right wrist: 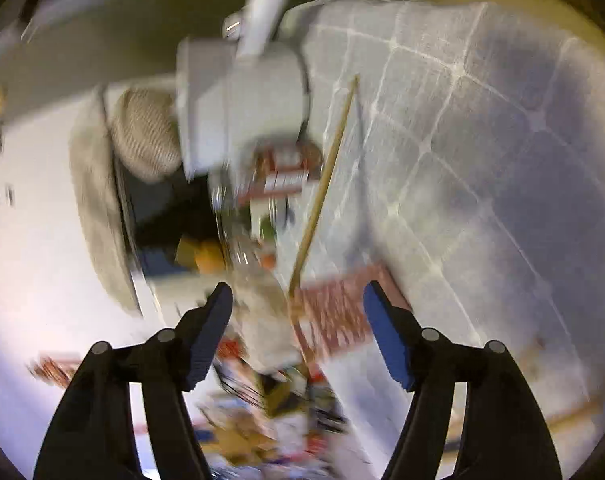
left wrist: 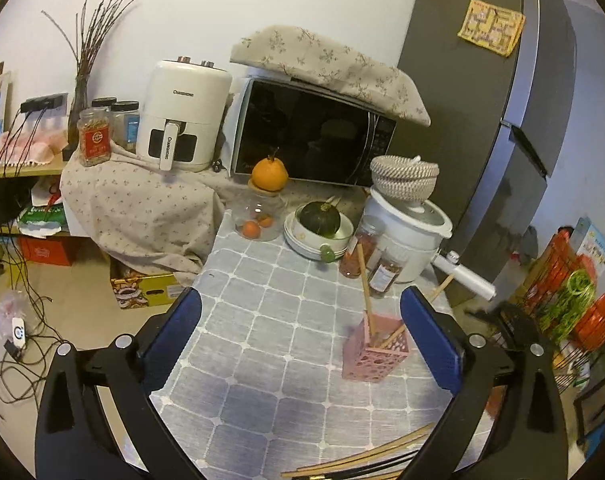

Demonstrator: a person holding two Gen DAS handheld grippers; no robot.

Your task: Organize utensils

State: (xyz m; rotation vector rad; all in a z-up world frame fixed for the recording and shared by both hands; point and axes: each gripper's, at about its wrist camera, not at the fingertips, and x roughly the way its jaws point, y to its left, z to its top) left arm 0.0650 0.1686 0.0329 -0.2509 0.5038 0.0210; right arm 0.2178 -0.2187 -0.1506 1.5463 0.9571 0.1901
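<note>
On the grey quilted tablecloth [left wrist: 270, 320], we have a pink perforated holder [left wrist: 376, 354] standing square and upright.

Two pale wooden chopsticks [left wrist: 365, 284] lean inside it, more sticks [left wrist: 366, 456] (wooden and black) lie flat at the near edge. Our left gripper [left wrist: 302, 332] hangs with jaws wide and empty; our right gripper [right wrist: 298, 332], in a blurred, tilted view, has its jaws apart too, nothing between them. Behind: glossy microwave [left wrist: 310, 136], white rice cooker [left wrist: 406, 236], fridge [left wrist: 482, 120].

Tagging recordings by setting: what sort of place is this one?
Most likely a home kitchen corner: a microwave and air fryer stand along the wall, a rice cooker sits on the cloth-covered table, and a fridge rises behind.
</note>
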